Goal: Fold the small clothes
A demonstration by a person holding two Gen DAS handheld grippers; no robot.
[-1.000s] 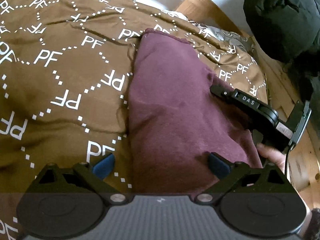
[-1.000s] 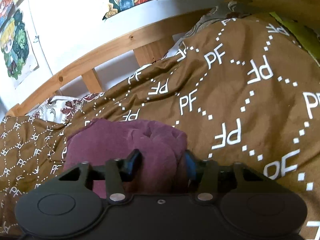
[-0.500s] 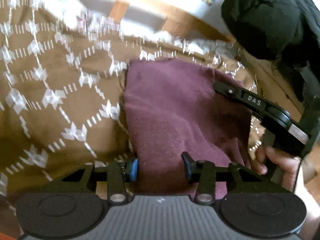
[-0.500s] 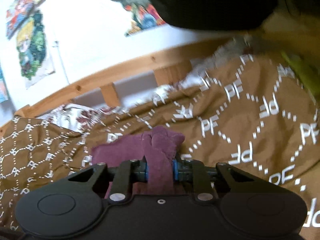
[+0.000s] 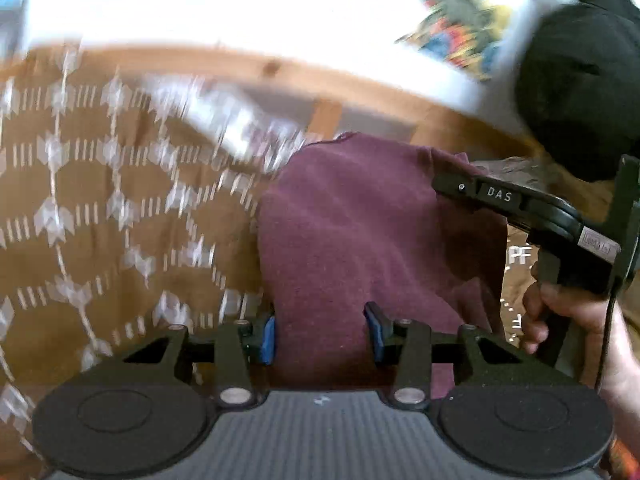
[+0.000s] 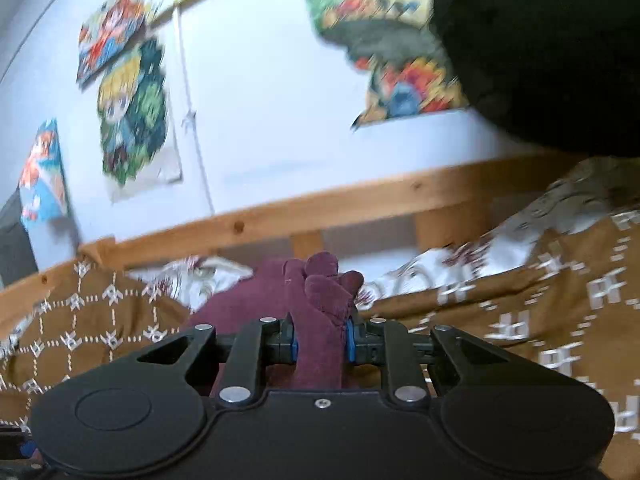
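Note:
A maroon garment (image 5: 360,220) hangs lifted over the brown bed cover. My left gripper (image 5: 322,332) is shut on a thick fold of its near edge, blue pads pressing on both sides. In the left wrist view my right gripper's black body (image 5: 520,204) reaches in from the right over the cloth's far corner, held by a hand (image 5: 560,312). In the right wrist view my right gripper (image 6: 320,340) is shut on a bunched piece of the same garment (image 6: 324,280), which sticks up between the pads. The garment's lower part is hidden behind both grippers.
A brown duvet (image 5: 100,220) with a white pattern covers the bed. A wooden bed rail (image 6: 320,208) runs behind it, under a white wall with colourful posters (image 6: 132,112). A dark black mass (image 5: 580,80) fills the upper right.
Both grippers went from open around the garment to shut on it. They have risen with the cloth and tilted up, so the wall and rail now show.

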